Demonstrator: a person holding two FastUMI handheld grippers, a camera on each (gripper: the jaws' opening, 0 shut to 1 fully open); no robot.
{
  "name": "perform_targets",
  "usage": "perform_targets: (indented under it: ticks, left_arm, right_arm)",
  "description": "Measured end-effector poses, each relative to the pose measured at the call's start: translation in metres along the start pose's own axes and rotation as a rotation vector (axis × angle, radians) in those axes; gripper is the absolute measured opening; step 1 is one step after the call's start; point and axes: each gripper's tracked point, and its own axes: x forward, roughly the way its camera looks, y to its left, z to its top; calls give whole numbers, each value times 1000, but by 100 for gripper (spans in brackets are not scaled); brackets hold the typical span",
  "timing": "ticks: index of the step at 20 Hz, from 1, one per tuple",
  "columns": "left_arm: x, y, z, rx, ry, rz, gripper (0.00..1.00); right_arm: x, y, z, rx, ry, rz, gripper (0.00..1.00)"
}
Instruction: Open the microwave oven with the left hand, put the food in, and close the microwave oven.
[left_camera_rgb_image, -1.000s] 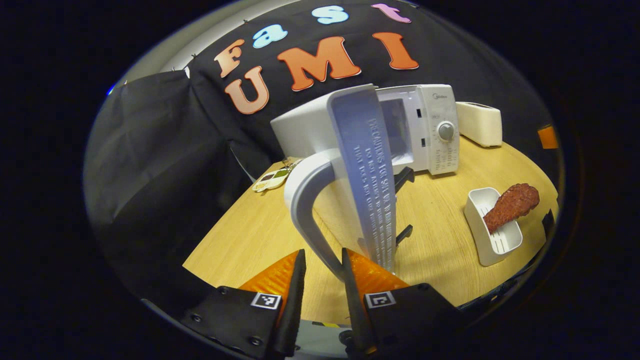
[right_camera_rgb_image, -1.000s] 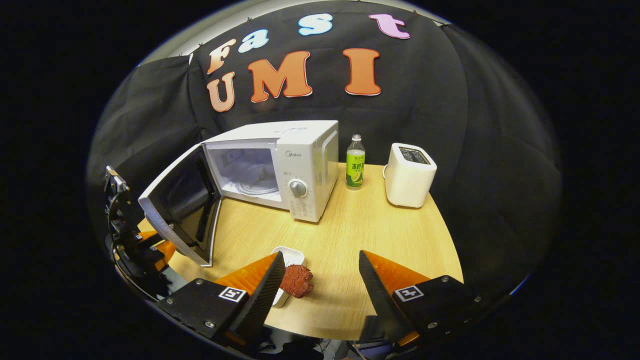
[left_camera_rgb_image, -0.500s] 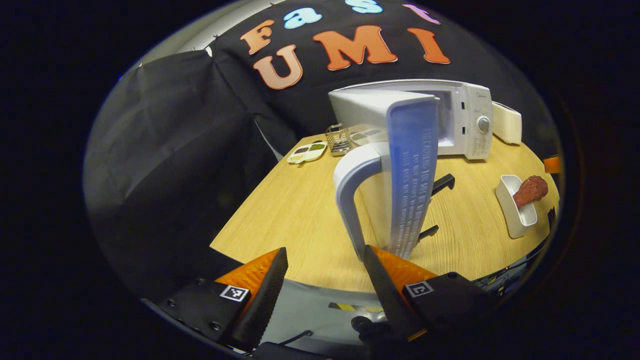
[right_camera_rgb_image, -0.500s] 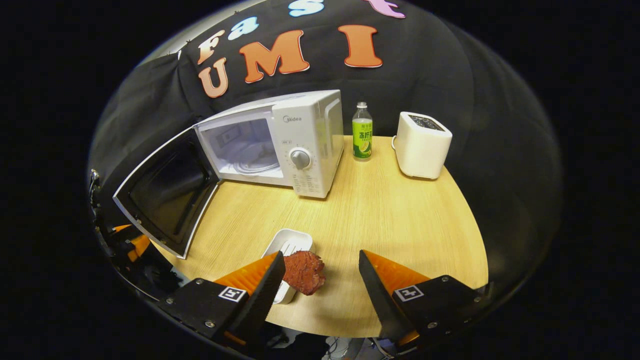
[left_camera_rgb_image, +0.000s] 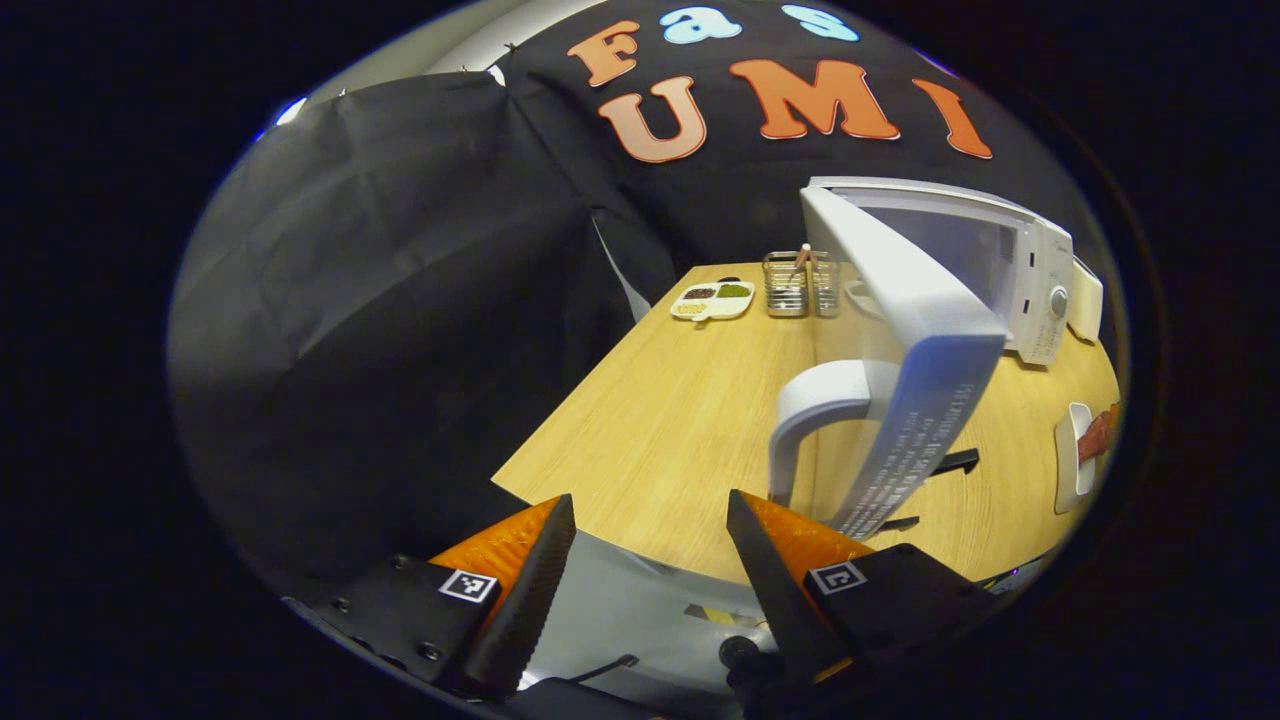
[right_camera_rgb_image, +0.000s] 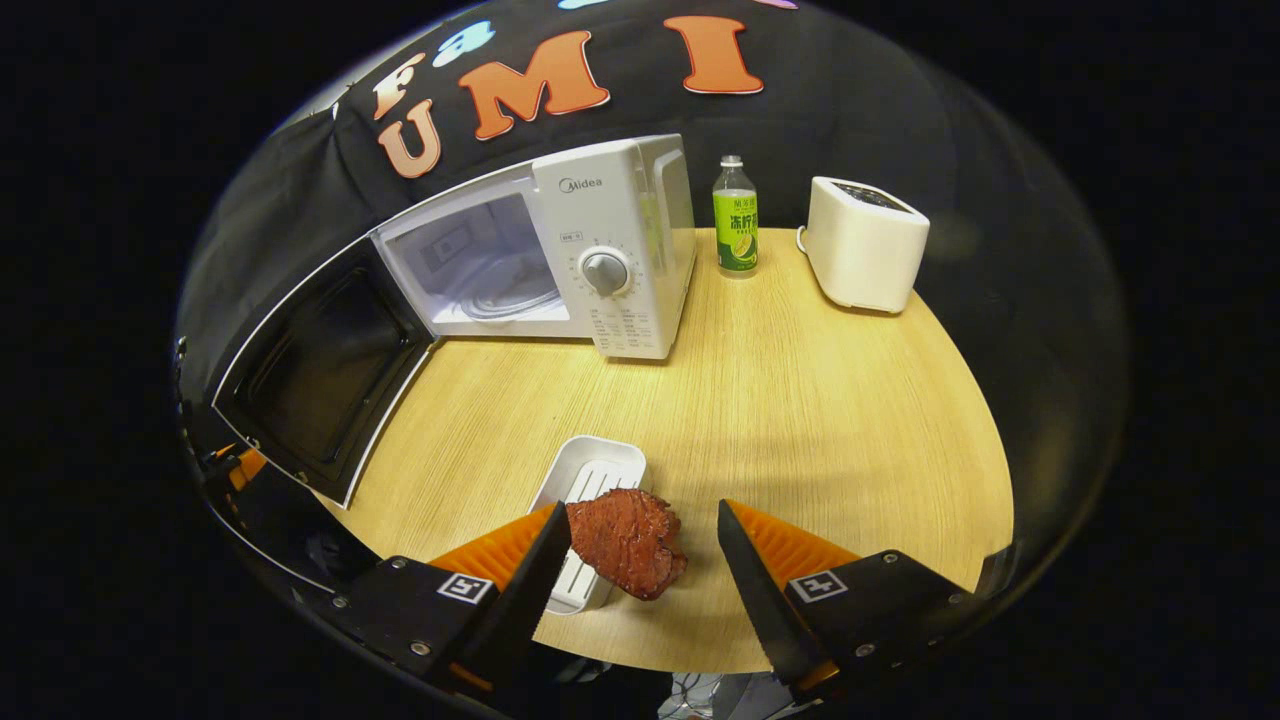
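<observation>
**Food sits between the right gripper's fingers; the open oven lies up and to the left**

In the left gripper view, the left gripper (left_camera_rgb_image: 645, 560) is spread open and holds nothing; its fingers hang off the near edge of the table (left_camera_rgb_image: 660, 420). The microwave door (left_camera_rgb_image: 905, 400) stands swung wide just beyond the right finger, its curved handle (left_camera_rgb_image: 800, 420) apart from both fingers. By my reading the opening step is done and this gripper is free.

In the right gripper view, the door (right_camera_rgb_image: 310, 375) lies far left, the microwave (right_camera_rgb_image: 560, 250) with its bare cavity (right_camera_rgb_image: 485, 265) sits up and left of centre, and a green bottle (right_camera_rgb_image: 735, 215) and a toaster (right_camera_rgb_image: 865, 255) stand further right, well apart from the work.

The food (right_camera_rgb_image: 628, 540) — a dark red piece of meat — rests on the near end of a small white tray (right_camera_rgb_image: 590, 480), directly between the fingers of the right gripper (right_camera_rgb_image: 645, 560). That gripper is also open; neither finger presses the meat, though the left one looks close to it.

The meat's long axis seems to run along the tray, away from the camera and slightly leftward — so the fingers straddle it across its narrow width. The right gripper is plainly the nearer one. I judge the coming move to be a squeeze and a lift, then a carry up-left into the cavity, keeping clear of the door.
</observation>
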Motion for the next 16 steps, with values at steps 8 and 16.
perform_targets:
  ticks: [8,16]
  left_arm:
    - [-10,-3,21,-42,-54,-18,96]
    - [-21,14,46,-110,-109,-32,97]
  right_arm:
    - [15,3,-13,118,86,45,79]
    - [19,9,-27,286,190,94,41]
